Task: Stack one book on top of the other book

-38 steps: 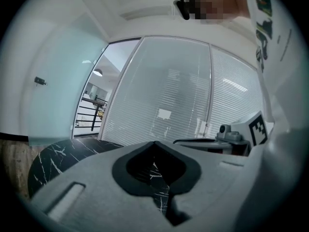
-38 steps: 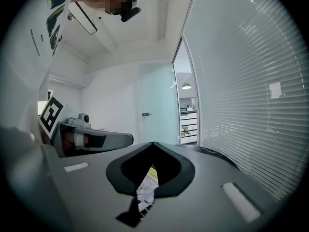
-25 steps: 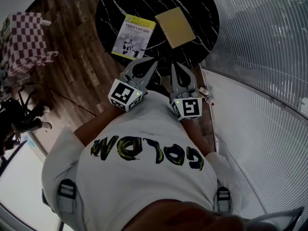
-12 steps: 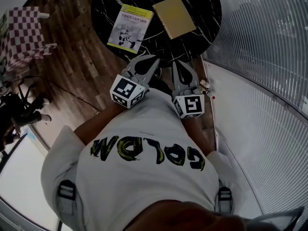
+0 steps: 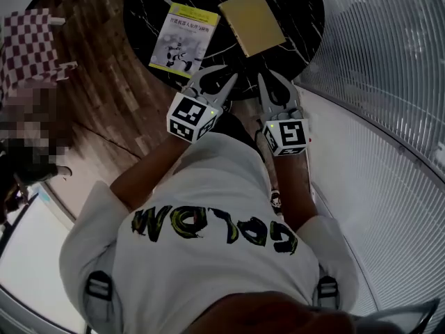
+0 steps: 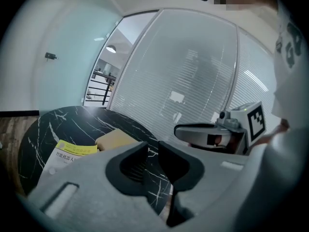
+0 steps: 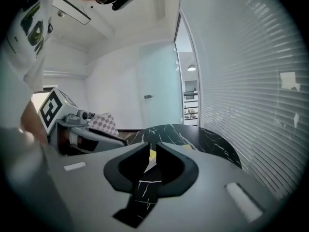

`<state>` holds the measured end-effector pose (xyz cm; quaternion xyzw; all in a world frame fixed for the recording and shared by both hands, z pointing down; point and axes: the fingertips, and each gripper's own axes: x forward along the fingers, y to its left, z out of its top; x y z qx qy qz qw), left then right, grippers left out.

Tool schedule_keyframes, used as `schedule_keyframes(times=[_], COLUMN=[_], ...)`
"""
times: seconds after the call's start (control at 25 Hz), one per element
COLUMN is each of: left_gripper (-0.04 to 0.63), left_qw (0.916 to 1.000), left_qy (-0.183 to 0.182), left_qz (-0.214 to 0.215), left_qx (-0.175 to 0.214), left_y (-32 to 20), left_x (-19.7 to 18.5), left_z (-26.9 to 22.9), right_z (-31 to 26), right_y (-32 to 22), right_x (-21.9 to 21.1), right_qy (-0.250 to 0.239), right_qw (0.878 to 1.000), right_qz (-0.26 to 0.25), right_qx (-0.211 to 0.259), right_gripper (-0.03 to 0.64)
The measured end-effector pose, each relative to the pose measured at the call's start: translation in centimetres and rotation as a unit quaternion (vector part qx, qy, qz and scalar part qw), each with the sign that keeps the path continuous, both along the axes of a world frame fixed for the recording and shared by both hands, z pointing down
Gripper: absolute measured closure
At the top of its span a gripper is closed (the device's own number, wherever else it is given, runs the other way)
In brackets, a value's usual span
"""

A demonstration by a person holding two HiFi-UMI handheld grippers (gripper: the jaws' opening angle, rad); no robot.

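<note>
Books sit side by side on the round black marble table [image 5: 300, 19], apart from one another: the printed white-and-yellow book [image 5: 179, 46] toward the table's left side, the plain yellow book [image 5: 252, 23] nearer its middle. Each has a short edge turned to the table's near rim, and their long axes lean in toward each other at the far ends.

Both tools hover at that near rim, short of either book. The left gripper [image 5: 215, 82] is closer to the printed book, which lies ahead and to its left. The right gripper [image 5: 277, 88] points roughly at the plain one – a yellow sliver shows through its gap.

Jaws on both have just been opening; each stands a narrow slit apart, gripping nothing. Either book looks reachable; I judge the plain one better lined up for the right hand.
</note>
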<state>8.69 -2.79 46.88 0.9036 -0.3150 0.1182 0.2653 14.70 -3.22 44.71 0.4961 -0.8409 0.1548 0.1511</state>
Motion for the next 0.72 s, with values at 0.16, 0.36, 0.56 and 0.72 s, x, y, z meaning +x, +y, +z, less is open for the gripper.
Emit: schedule_keyframes(times=[0.16, 0.36, 0.56, 0.72], left_gripper=[0.529, 0.529, 0.506, 0.475], left_qw=[0.9998, 0.9989, 0.9963, 0.9927], left_qy=[-0.01, -0.014, -0.017, -0.014], left_qz=[0.001, -0.015, -0.025, -0.027], left_qx=[-0.018, -0.043, -0.081, -0.117], left_y=[-1.3, -3.1, -4.8, -5.3], left_x=[0.9, 1.3, 1.9, 2.6], left_z=[2.9, 6.2, 10.1, 12.9], right_z=[2.2, 5.1, 8.3, 10.8], right_y=[-2.1, -4.9, -7.6, -9.3], right_x=[1.4, 3.2, 5.0, 6.5], right_qy=[0.01, 0.026, 0.042, 0.05], right_qw=[1.0, 0.999, 0.999, 0.997], right_qz=[-0.002, -0.002, -0.011, -0.017], right_qx=[-0.013, -0.021, -0.028, -0.051], right_gripper=[0.551, 0.532, 0.499, 0.46])
